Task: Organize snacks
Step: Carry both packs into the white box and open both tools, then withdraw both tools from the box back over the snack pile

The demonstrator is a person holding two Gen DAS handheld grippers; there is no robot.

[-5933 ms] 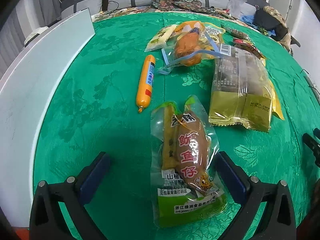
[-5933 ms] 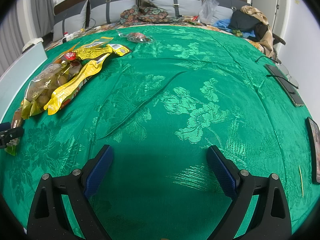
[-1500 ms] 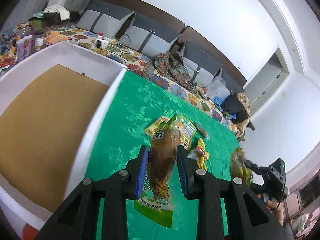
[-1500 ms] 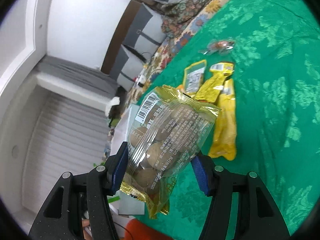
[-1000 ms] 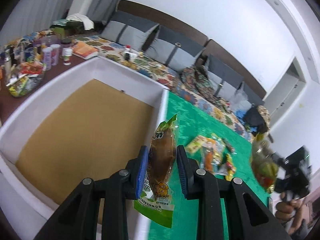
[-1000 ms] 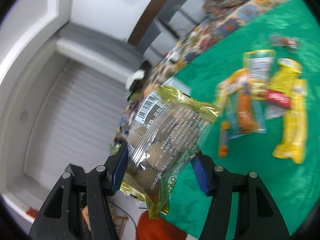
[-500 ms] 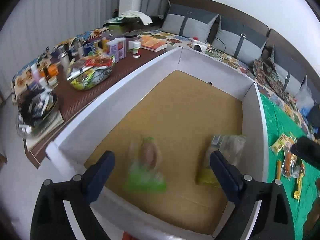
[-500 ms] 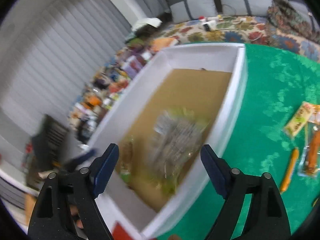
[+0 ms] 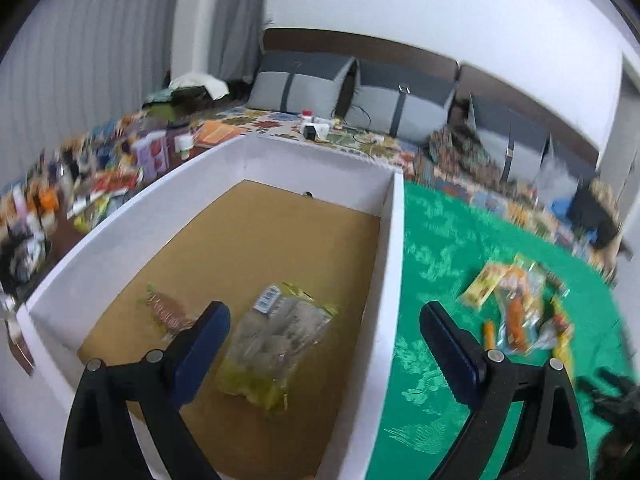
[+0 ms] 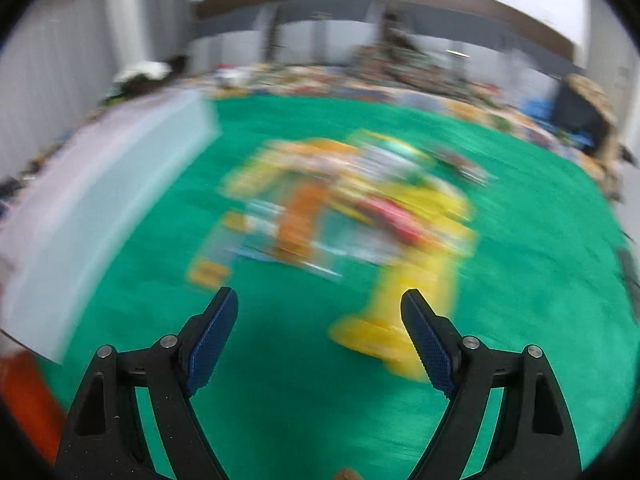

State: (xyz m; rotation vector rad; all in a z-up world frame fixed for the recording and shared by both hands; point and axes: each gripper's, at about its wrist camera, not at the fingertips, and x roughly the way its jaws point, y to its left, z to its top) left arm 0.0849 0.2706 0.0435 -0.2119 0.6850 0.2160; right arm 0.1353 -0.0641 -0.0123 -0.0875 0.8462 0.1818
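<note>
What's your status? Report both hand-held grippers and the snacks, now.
Left hand-held gripper open, empty. Right hand-held gripper open, empty. Two packets in white box. Snack pile on green cloth, view blurred.

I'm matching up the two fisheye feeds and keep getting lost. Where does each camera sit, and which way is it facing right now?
Left wrist: on the left gripper, looking down into the white box holding two snack packs; open fingers show.
Right wrist: on the right gripper, facing the blurred snack pile on the green cloth; open fingers show.
Shared: the box, the cloth and the snack pile.
</note>
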